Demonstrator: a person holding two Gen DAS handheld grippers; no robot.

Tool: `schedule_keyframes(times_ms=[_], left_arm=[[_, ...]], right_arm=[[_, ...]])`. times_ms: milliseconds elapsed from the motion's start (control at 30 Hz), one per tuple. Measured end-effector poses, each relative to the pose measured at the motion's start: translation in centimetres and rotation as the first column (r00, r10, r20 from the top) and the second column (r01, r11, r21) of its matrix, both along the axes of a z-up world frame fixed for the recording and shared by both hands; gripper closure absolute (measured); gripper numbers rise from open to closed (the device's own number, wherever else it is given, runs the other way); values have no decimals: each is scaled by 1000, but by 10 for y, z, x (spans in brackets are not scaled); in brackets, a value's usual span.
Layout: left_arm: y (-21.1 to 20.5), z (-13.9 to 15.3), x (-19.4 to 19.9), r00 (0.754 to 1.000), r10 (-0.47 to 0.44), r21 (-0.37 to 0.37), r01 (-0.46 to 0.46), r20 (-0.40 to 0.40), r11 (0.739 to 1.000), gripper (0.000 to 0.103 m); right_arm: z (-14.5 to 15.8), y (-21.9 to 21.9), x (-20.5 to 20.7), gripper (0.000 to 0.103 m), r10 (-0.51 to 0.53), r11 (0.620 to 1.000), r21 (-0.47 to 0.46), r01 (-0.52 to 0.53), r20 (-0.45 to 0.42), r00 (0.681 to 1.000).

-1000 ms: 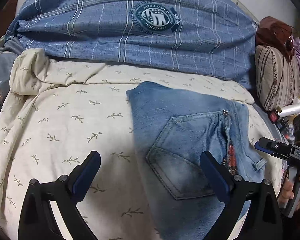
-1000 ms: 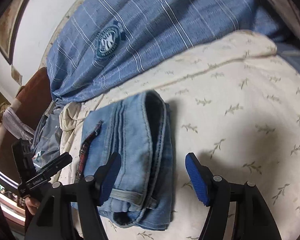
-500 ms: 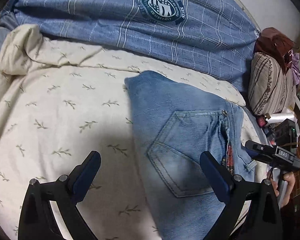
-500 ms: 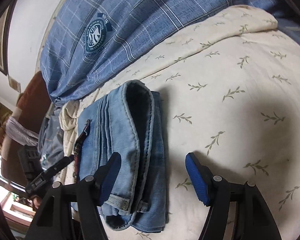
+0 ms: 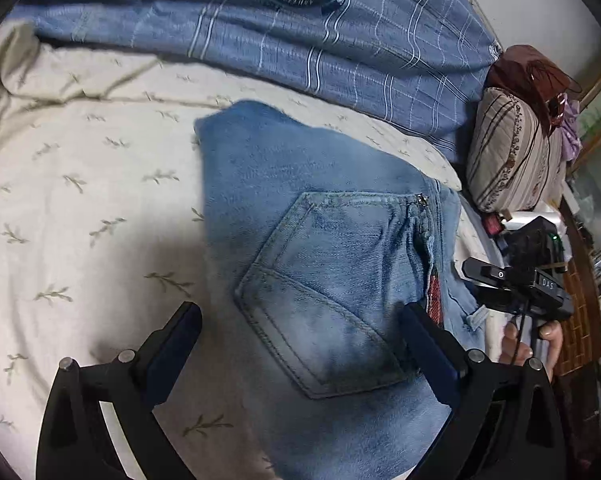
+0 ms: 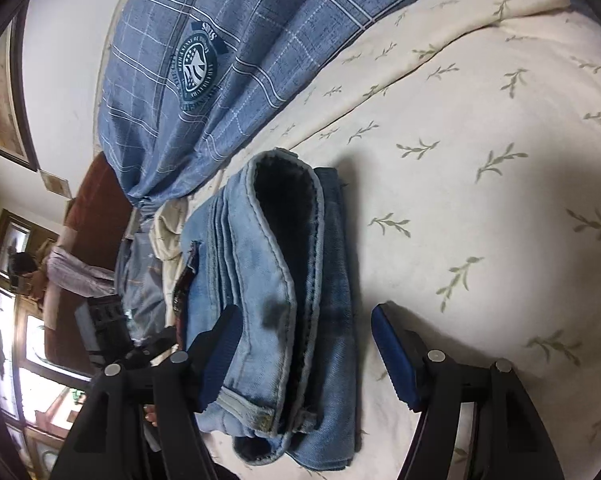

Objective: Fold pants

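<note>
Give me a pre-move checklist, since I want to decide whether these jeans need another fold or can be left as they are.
1. Left hand-held gripper open, holding nothing: ok.
2. Right hand-held gripper open, holding nothing: ok.
3. Jeans folded into a compact stack on the bedsheet: ok.
4. Stack edges aligned: not ok; the waistband gapes open and the layers are uneven at the near end.
5. Back pocket lying flat on top: ok.
6. Underside free of wrinkles: cannot tell.
</note>
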State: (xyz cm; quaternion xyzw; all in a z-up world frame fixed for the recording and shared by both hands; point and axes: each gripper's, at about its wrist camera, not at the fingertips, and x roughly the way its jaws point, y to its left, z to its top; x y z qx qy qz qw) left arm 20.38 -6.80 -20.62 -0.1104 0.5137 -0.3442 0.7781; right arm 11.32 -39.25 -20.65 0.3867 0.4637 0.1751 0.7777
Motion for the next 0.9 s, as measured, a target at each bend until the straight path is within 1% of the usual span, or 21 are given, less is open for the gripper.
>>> schedule_keyframes(times_ms=[67,133,300,400,467,500,533,567,600,667,700,767,900], left_arm=[[1,-3,4,1000,-4,-32,3,-28,999,4],[0,-4,8,999,-17,-60,15,-42,998,4],[-3,-5,17,997,-42,-101,36,-60,994,4],[-5,-6,18,996,-49,-129,40,-68,991,4],[-8,-6,19,997,-45,-128,36,-62,991,4],[-9,-5,18,997,-45,-125,38,-55,991,5],[-11,-3,17,998,-49,-116,44,-44,992,8],[-13,-1,16,998,-54,-100,51,-25,994,10],[-14,0,15,998,-56,-93,55,-13,994,12],[-15,3,12,998,-54,-77,55,12,995,22],[-14,4,11,999,-50,-70,51,22,996,24],[-12,4,11,999,-40,-66,42,31,997,33],[-10,7,9,998,-22,-59,26,55,998,44]], right_arm=[[-2,7,5,33,36,999,16,-36,0,999],[-2,13,9,32,61,998,11,-61,3,998],[-5,20,16,32,83,995,49,-83,10,996],[-4,27,16,31,92,995,43,-93,23,995],[-3,30,14,32,88,995,35,-89,30,996],[-1,33,13,33,89,996,14,-89,34,995],[0,34,12,37,92,996,-7,-92,35,995],[1,37,11,43,93,995,-30,-92,36,995],[2,39,11,46,93,995,-50,-92,37,995],[5,43,9,55,94,992,-89,-90,42,995],[7,45,9,57,94,991,-102,-89,47,994],[10,48,7,60,89,989,-125,-81,57,994],[16,54,5,63,86,984,-164,-71,84,993]])
